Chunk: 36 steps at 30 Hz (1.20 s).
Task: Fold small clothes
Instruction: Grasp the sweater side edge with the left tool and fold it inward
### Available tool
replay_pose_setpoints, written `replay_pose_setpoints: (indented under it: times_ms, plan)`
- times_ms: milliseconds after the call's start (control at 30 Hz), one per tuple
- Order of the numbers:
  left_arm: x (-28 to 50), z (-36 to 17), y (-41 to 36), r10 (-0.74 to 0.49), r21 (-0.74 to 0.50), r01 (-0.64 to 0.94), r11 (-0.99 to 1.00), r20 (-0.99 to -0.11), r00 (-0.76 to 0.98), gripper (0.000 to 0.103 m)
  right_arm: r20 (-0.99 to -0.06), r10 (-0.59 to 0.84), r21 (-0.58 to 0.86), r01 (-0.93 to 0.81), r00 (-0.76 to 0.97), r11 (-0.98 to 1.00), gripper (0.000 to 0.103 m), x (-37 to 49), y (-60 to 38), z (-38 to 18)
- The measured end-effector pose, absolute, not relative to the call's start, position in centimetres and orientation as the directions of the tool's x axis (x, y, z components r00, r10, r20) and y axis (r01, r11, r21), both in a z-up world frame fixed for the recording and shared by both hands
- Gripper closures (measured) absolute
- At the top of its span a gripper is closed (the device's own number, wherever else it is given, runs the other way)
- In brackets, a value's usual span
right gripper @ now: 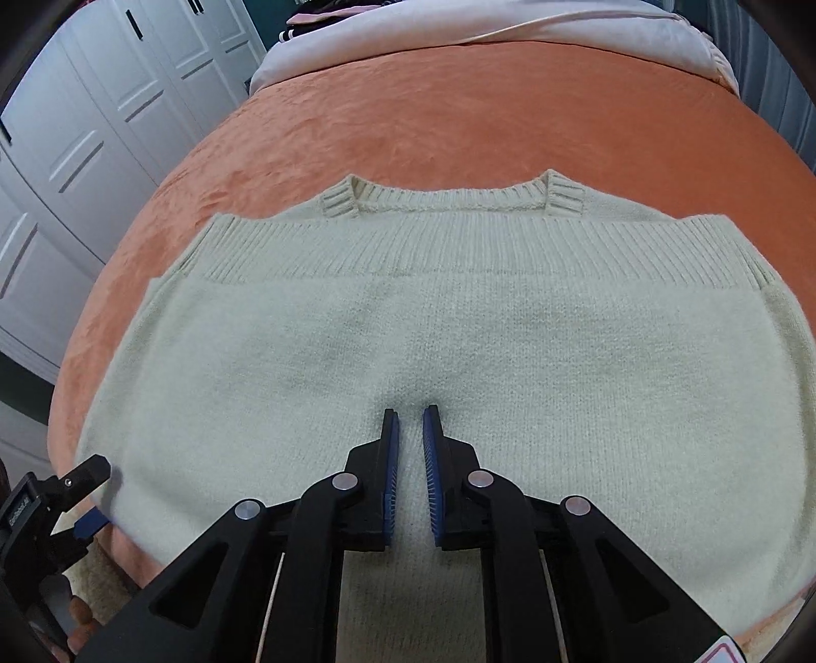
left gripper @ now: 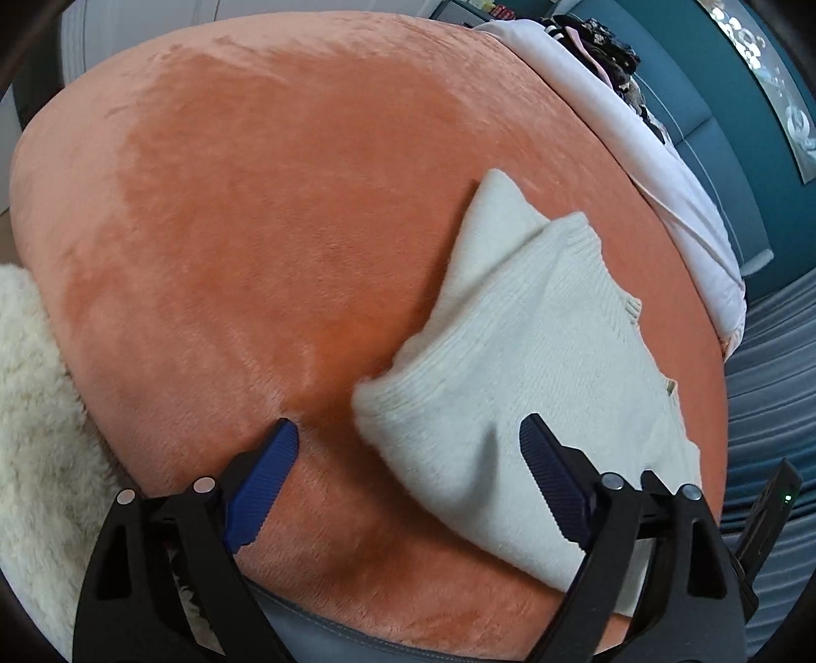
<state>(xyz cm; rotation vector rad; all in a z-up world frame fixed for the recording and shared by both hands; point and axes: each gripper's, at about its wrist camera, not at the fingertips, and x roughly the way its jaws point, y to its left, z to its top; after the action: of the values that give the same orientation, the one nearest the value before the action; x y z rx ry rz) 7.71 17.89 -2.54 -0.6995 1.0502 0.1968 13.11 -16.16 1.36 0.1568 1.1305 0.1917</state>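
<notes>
Left wrist view. The left gripper (left gripper: 408,433) hangs over an orange blanket (left gripper: 265,204) with its jaws spread wide; no cloth lies between the pads. The left blue pad (left gripper: 262,484) stands over bare blanket, and the right pad (left gripper: 553,484) stands over the near edge of a cream sweater (left gripper: 510,331). The sweater lies folded on the right part of the blanket, one corner pointing away from the camera. A fleecy white throw (left gripper: 30,408) lies at the left edge. A pale pink sheet (left gripper: 637,148) borders the blanket on the far right, with dark clothes (left gripper: 607,46) heaped beyond it and a teal wall (left gripper: 714,102) behind.

Right wrist view. The right gripper (right gripper: 409,413) points down at the middle of the sweater (right gripper: 357,331), which lies flat on the blanket (right gripper: 459,112) with its ribbed hem (right gripper: 459,245) folded up to just below the ribbed neckline (right gripper: 449,196). The jaws stand almost closed, a narrow slit between the pads; they pinch no fold of cloth, and whether the tips touch the knit cannot be told. The left gripper (right gripper: 76,500) shows at the lower left, beside the sweater's edge. White panelled doors (right gripper: 102,102) stand at the left; the sheet (right gripper: 459,30) lies at the far end.
</notes>
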Motion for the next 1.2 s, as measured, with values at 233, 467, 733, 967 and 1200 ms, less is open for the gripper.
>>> replay_pose_setpoints:
  times_ms: [233, 467, 733, 967, 1200]
  plan:
    - [8.7, -2.6, 17.4, -0.149, -0.399, -0.460, 0.793, -0.860, 0.489, 0.015, -0.873, 0.231, 0.221, -0.076, 0.429, 0.972, 0.092, 12.9, -16.2, 1.1]
    - [9.3, -2.2, 17.3, -0.195, -0.439, -0.439, 0.784, -0.845, 0.498, 0.035, -0.865, 0.243, 0.233, -0.076, 0.439, 0.969, 0.092, 12.7, -16.4, 1.0]
    - [8.8, 0.9, 17.0, -0.232, -0.518, -0.398, 0.757, -0.782, 0.578, 0.086, -0.853, 0.268, 0.263, -0.074, 0.447, 0.962, 0.092, 12.7, -16.7, 0.9]
    - [10.0, 10.4, 7.7, -0.339, -0.514, -0.060, 0.856, -0.645, 0.685, 0.091, -0.808, 0.359, 0.376, -0.060, 0.467, 0.925, 0.090, 12.3, -18.7, 2.9]
    - [9.4, 9.1, -5.6, -0.491, -0.407, 0.277, 0.871, -0.682, 0.543, 0.091, -0.726, 0.376, 0.492, 0.053, 0.577, 0.869, 0.084, 6.8, -28.5, 5.6]
